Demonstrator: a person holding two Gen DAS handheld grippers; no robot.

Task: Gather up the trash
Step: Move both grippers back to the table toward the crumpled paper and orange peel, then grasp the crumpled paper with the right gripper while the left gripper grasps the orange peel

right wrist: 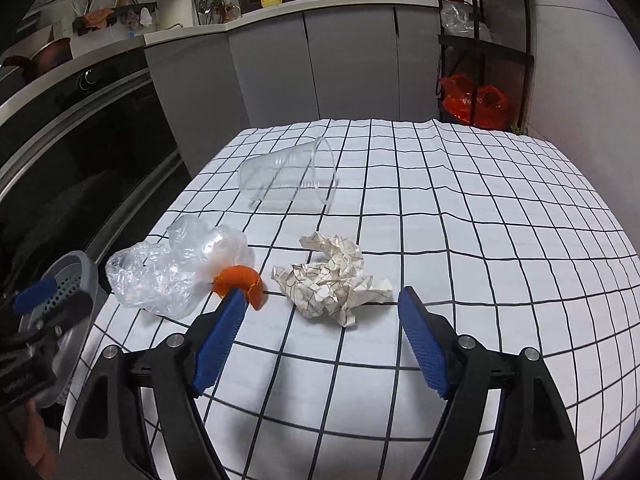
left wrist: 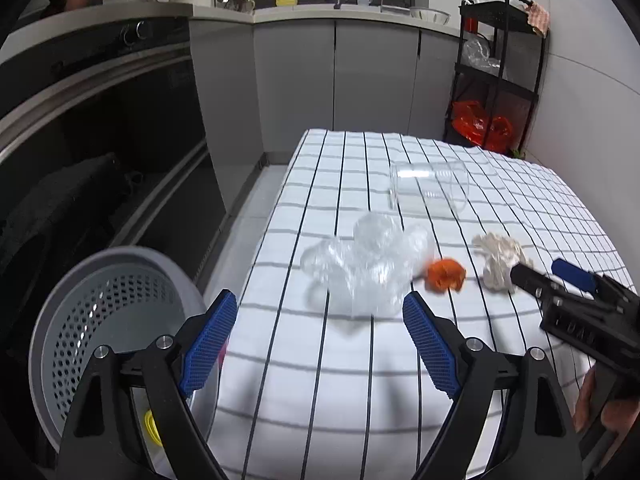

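On the checked tablecloth (left wrist: 360, 360) lie a crumpled clear plastic bag (left wrist: 364, 268), an orange peel (left wrist: 445, 274), a crumpled paper ball (left wrist: 500, 260) and a clear plastic cup (left wrist: 430, 190) on its side. My left gripper (left wrist: 320, 320) is open and empty, just short of the bag. My right gripper (right wrist: 320, 316) is open and empty, with the paper ball (right wrist: 332, 276) just ahead between its fingers and the peel (right wrist: 240, 280) by its left finger. The bag (right wrist: 172, 272) and cup (right wrist: 288, 178) show there too.
A grey perforated bin (left wrist: 112, 320) stands off the table's left edge, with a yellow item inside; it also shows in the right wrist view (right wrist: 76, 280). A dark oven front (left wrist: 100, 140) runs along the left. A black shelf cart (left wrist: 496, 68) with red bags stands behind the table.
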